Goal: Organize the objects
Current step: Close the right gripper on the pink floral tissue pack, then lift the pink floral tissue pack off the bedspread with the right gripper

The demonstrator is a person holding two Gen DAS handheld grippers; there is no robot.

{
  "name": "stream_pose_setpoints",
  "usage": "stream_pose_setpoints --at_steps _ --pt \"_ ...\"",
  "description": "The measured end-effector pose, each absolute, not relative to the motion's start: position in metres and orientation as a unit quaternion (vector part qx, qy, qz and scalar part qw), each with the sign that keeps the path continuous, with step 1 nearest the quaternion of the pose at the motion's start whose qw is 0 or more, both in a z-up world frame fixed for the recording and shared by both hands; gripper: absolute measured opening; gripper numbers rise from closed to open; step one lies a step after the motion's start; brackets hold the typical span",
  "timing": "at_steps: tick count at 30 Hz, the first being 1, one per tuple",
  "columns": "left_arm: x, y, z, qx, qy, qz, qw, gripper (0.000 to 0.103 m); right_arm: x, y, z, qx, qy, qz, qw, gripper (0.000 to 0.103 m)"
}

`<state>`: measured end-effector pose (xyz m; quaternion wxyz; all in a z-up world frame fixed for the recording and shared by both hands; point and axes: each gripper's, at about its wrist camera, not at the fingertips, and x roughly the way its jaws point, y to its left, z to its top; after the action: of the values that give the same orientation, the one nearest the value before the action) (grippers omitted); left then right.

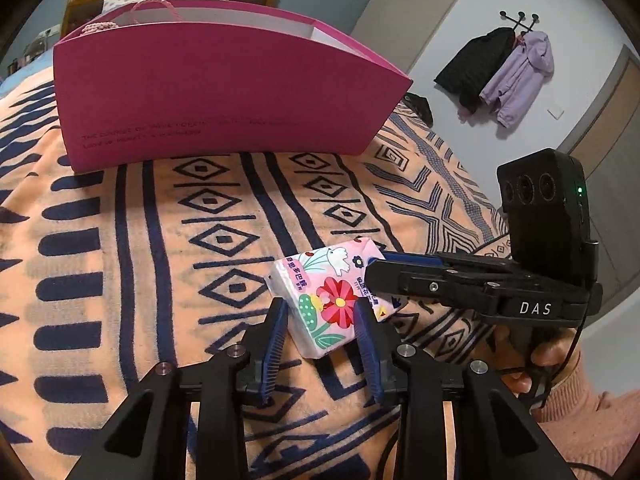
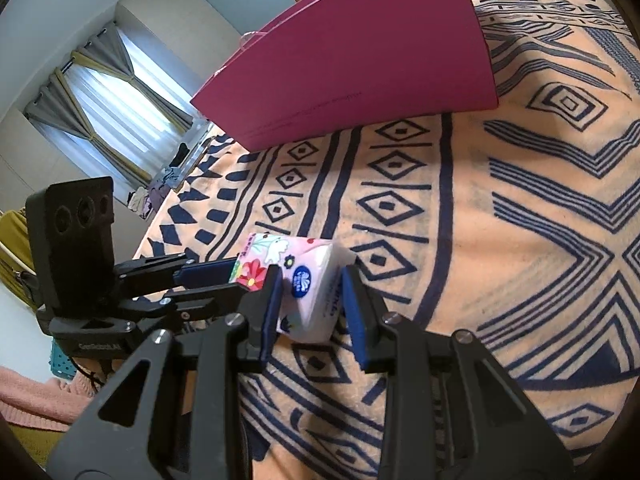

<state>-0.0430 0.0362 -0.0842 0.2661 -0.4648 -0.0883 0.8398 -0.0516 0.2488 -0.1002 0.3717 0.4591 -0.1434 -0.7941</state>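
Observation:
A small tissue pack (image 1: 320,280) with a flower print on pink lies on the orange and navy blanket (image 1: 160,240). My left gripper (image 1: 320,312) reaches over its near end, and both blue pads (image 1: 280,332) press on the pack's sides. From the right, my right gripper (image 1: 372,268) pinches the pack's far right end. In the right wrist view the tissue pack (image 2: 308,280) sits between the pads of my right gripper (image 2: 310,284), which touch it on both sides. There my left gripper (image 2: 238,280) comes in from the left onto the flowered end.
A large magenta paper bag (image 1: 224,92) stands open on the blanket behind the pack, also as the magenta bag (image 2: 360,52). A hand (image 1: 536,364) in a pink sleeve holds the right gripper. Coats (image 1: 516,76) hang on the wall. A curtained window (image 2: 108,92) is at the left.

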Motion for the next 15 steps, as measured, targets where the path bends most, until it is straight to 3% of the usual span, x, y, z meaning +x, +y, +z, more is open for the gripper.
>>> stream_pose_setpoints --at_steps 15 --pt "-0.043 0.047 -0.069 -0.446 -0.070 0.852 0.266 0.034 -0.046 0.245 -0.086 0.437 -0.125 -0.813 0.365 0.034"
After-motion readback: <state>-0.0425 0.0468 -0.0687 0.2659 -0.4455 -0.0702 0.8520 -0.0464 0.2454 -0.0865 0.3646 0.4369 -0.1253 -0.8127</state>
